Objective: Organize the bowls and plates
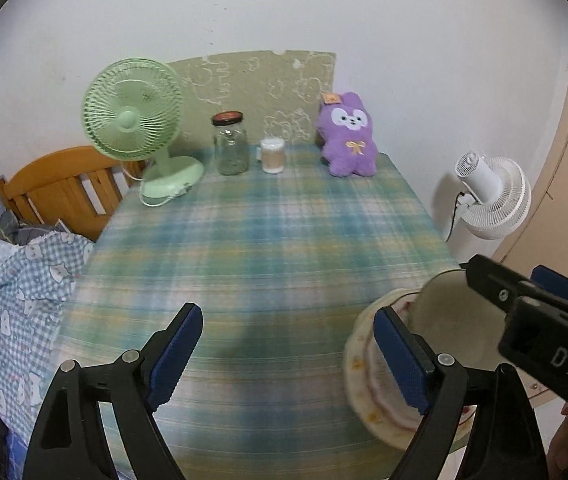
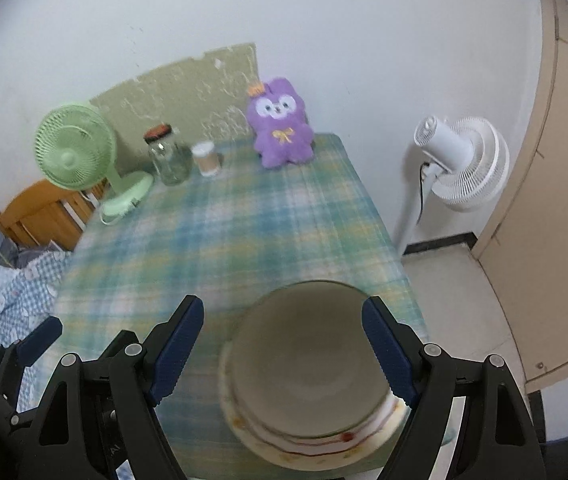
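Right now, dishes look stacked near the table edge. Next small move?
Probably pull both tools clear and stop. The bowl already sits nested on the plates, the right tool stands open around it without gripping, and the left tool is open and empty.
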Action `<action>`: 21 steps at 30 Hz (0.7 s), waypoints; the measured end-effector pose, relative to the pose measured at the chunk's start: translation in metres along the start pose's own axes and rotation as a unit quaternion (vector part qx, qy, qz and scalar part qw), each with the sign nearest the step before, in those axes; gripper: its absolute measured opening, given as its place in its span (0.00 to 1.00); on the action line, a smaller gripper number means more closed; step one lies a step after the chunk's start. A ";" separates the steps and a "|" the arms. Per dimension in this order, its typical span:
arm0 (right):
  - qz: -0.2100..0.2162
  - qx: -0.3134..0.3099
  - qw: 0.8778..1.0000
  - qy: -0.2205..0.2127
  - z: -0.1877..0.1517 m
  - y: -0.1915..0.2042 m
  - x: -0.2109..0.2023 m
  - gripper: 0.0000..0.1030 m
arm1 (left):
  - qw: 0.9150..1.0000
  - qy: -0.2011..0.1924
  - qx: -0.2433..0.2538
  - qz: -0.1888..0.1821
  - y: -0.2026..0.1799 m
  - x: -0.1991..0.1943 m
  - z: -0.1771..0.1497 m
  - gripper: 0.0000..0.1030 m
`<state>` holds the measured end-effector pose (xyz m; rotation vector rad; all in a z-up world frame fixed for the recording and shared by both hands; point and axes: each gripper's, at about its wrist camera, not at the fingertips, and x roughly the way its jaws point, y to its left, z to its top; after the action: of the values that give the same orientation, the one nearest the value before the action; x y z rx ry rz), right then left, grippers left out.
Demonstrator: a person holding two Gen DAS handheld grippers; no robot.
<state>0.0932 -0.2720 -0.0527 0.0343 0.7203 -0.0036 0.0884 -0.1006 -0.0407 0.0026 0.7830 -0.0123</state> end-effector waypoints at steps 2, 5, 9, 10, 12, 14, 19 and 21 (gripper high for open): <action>-0.002 -0.002 1.000 -0.012 -0.004 0.015 -0.007 0.81 | 1.000 -0.007 0.002 0.000 0.014 -0.005 -0.002 0.87; -0.007 0.000 1.000 -0.012 -0.010 0.035 -0.012 0.81 | 1.000 -0.021 0.008 0.002 0.039 -0.014 -0.005 0.90; -0.011 0.008 1.000 -0.014 -0.022 0.063 -0.018 0.81 | 0.999 -0.033 0.022 0.004 0.069 -0.021 -0.012 0.91; -0.011 0.009 1.000 -0.016 -0.026 0.070 -0.019 0.81 | 0.999 -0.034 0.025 0.004 0.075 -0.022 -0.014 0.91; -0.012 0.008 1.000 -0.019 -0.031 0.081 -0.020 0.81 | 0.999 -0.039 0.031 0.003 0.088 -0.025 -0.019 0.92; -0.015 0.008 1.000 -0.021 -0.037 0.091 -0.022 0.81 | 0.998 -0.044 0.033 0.005 0.098 -0.027 -0.023 0.94; -0.010 0.014 1.000 -0.015 -0.055 0.107 -0.024 0.81 | 0.998 -0.052 0.026 0.014 0.117 -0.035 -0.031 0.95; -0.006 0.009 1.000 -0.017 -0.061 0.113 -0.024 0.82 | 0.998 -0.054 0.030 0.017 0.120 -0.036 -0.037 0.95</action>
<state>0.0366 -0.1577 -0.0795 0.0474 0.6867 -0.0216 0.0383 0.0196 -0.0420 0.0708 0.6736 -0.0038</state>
